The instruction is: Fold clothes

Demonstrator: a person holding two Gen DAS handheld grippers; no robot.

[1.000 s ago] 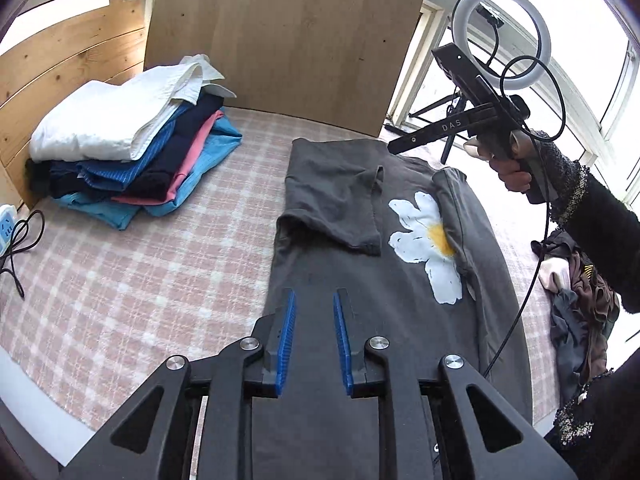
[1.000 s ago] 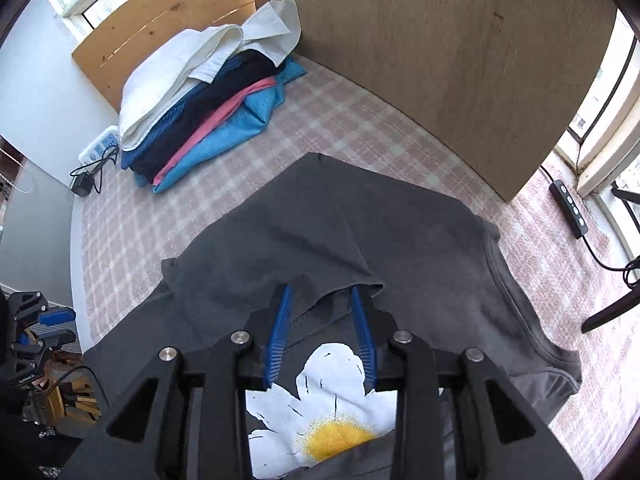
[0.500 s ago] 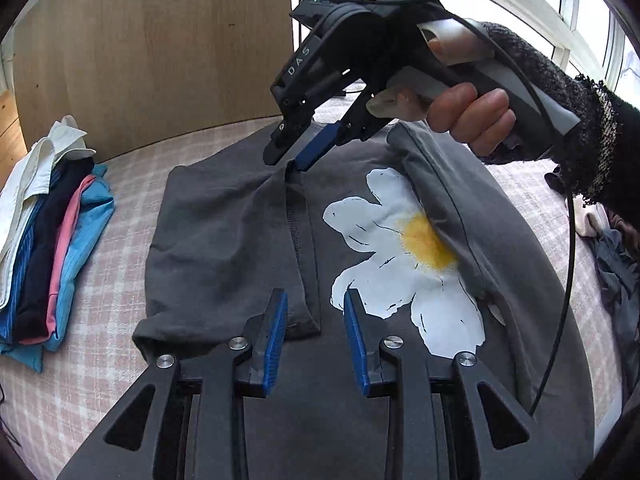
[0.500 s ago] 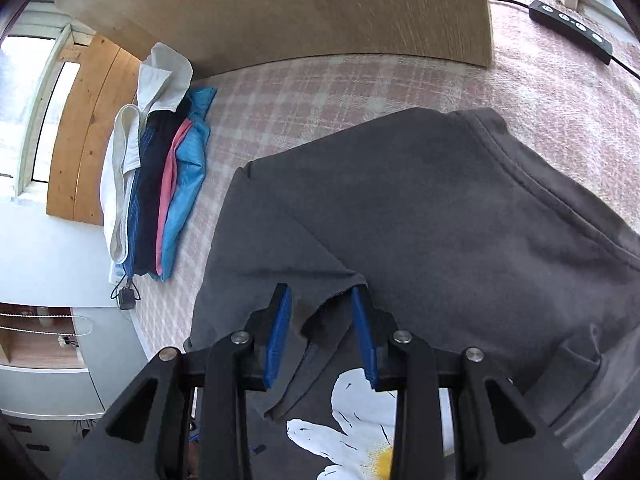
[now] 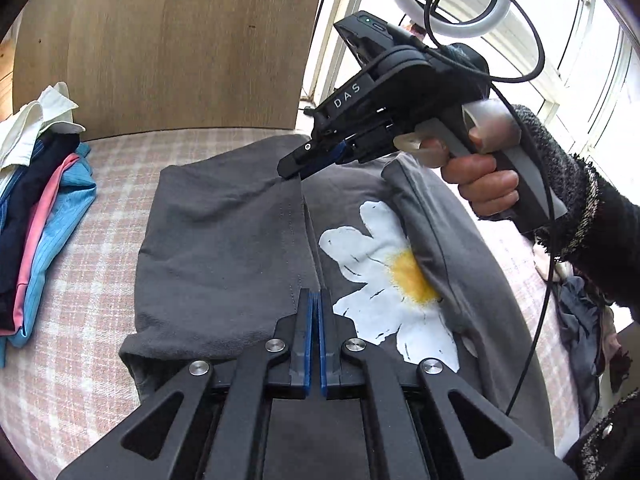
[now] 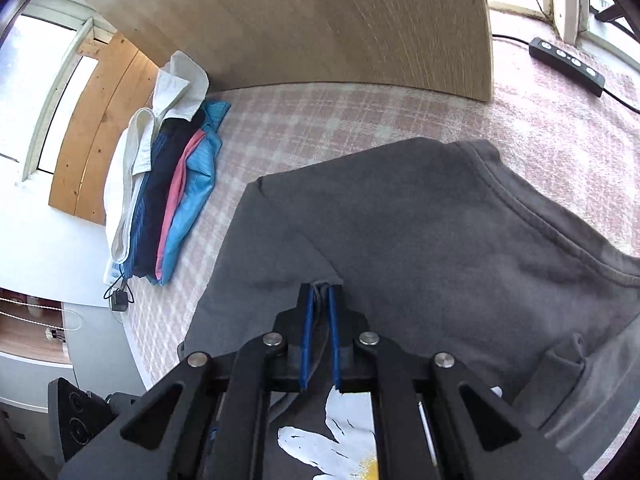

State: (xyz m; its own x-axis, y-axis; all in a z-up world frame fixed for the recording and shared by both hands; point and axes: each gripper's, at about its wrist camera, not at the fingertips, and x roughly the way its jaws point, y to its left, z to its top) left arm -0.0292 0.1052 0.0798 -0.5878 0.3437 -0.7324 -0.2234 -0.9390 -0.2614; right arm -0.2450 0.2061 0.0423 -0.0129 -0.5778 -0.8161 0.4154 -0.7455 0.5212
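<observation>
left wrist view: a dark grey t-shirt (image 5: 224, 240) with a white daisy print lies on a pink checked bed (image 5: 72, 300). half a second ago both pairs of jaws stood apart; now the left gripper (image 5: 314, 300) pinches the near end of the folded flap's hem and the right gripper (image 5: 292, 172) clamps its far end. both ends seem secured, so the flap looks ready to be carried.

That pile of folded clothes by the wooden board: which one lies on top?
The white collared shirt tops the pile; beneath it lie a dark navy piece, a pink one and a light blue one.
</observation>
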